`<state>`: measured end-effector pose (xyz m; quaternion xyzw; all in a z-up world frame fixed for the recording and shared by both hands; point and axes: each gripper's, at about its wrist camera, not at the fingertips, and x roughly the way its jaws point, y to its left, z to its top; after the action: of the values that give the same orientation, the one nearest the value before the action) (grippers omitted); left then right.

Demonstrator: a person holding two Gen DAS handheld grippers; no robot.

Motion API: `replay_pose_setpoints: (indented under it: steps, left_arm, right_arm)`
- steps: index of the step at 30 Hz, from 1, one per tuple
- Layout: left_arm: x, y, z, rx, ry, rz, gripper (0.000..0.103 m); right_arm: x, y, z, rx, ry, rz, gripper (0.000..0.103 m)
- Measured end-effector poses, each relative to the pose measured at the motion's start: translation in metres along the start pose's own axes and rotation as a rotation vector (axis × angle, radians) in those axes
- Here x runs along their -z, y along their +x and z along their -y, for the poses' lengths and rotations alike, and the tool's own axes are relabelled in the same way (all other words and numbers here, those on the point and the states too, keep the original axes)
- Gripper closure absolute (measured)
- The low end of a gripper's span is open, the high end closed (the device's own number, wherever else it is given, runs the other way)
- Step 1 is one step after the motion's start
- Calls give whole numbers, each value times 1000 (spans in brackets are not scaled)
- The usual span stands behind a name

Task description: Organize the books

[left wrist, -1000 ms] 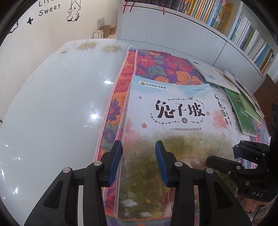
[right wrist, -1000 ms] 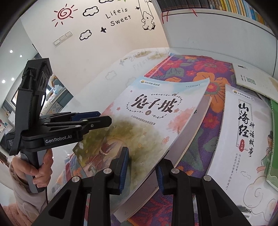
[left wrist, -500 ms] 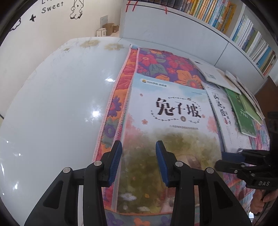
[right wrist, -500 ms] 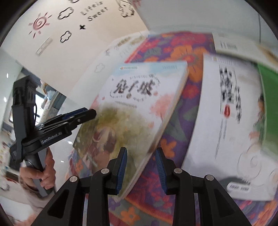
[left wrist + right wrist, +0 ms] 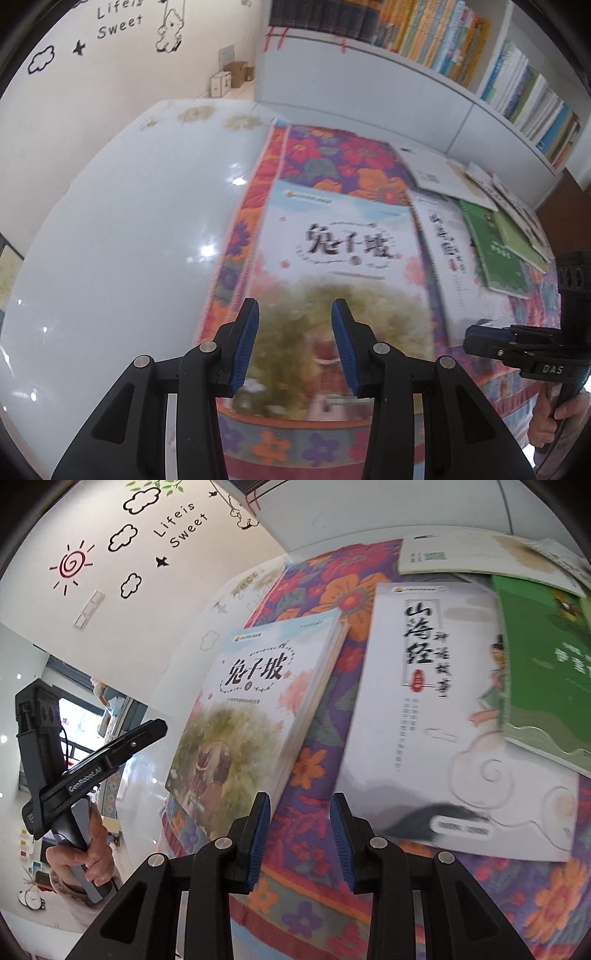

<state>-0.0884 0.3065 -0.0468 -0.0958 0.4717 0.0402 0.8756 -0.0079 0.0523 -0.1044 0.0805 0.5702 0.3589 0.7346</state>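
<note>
Floral cloth (image 5: 332,158) covers the right part of a glossy white table (image 5: 129,229), where books wait to be put in order. On it lies a pale-blue picture book (image 5: 343,236), flat on the cloth at its left side, with nothing gripping it. Just to its right lies a white illustrated book (image 5: 443,709), with a strip of cloth showing between them, and beyond that green books (image 5: 546,672) and a cream booklet (image 5: 461,552) overlap loosely. The left gripper (image 5: 294,345) hangs above the picture book's lower half, its blue fingers (image 5: 246,343) narrowly apart and empty. The right gripper (image 5: 300,842) hovers over bare cloth between the two front books, also narrowly parted and holding nothing. By the look of it, one book sits squared and the scattered rest remain.
</note>
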Motion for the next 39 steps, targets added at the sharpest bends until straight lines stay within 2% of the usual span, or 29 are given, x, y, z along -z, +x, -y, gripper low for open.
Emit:
replay_pose_setpoints:
  steps: [9,20,26,29,30,31,33,39]
  left_arm:
    - [-11,10,76,59,65,2,64]
    - [-26,75,200,155,91,-47,64]
    - [-24,114,238,163,77,-70,64]
    - [-18,121,248,190,95,-35,64]
    - [-15,122,253,224,116,-43,64]
    - [-15,121,258,233,136,-47,56]
    - [-14,120,265,203,168,-53,56]
    - [-13,117,265,175,186,-73,56]
  right_arm:
    - [10,-52,50,24,71,76,71]
    - [27,-142,173,109,205,275,71]
    - [25,-143,218,128,226,302,71]
    - [26,-138,221,81,183,348,70]
    - [27,-135,219,65,161,360,69]
    - [27,-134,217,56,149,356,64]
    - [26,-133,210,67,108,348,58]
    - [25,-126,196,126,42,311,55]
